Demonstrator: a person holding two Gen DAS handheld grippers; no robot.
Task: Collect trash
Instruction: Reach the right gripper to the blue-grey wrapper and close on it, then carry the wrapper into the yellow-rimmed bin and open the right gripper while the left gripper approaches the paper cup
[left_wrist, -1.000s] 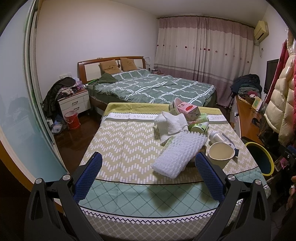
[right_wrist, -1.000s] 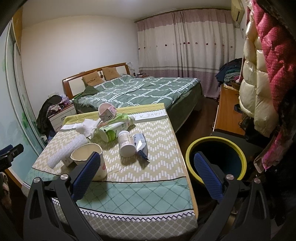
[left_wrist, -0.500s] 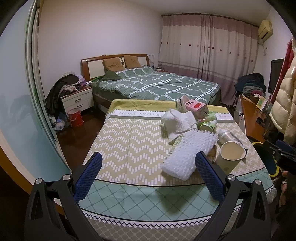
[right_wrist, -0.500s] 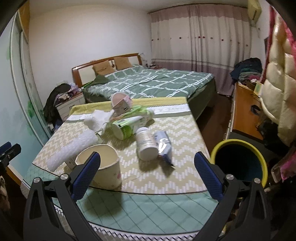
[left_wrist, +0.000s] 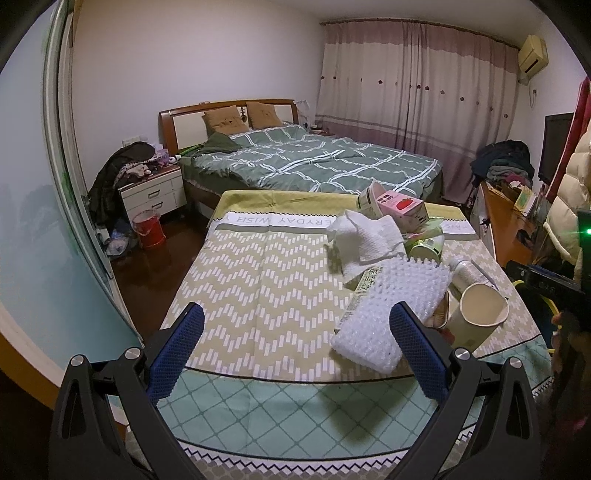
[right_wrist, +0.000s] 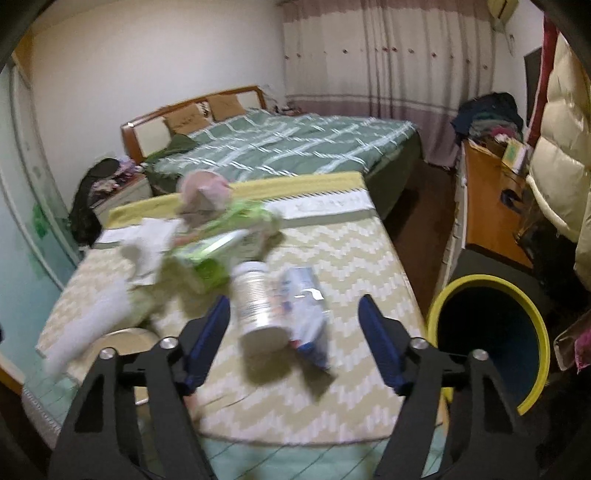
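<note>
Tablecloth (left_wrist: 258, 280): olive/white zigzag, teal diamond border. Bin (right_wrist: 487, 284): yellow rim, dk blue inside. Carton (left_wrist: 402, 206): pink. Duvet (left_wrist: 314, 162): green w/ white grid. Bucket (left_wrist: 147, 230): red.

Trash clusters at the tablecloth's (left_wrist: 258, 280) right side: a bubble-wrap sheet (left_wrist: 388, 310) draped over a carton, a paper cup (left_wrist: 478, 314) upright beside it, and a white bottle (right_wrist: 256, 306), apparently on its side.
</note>
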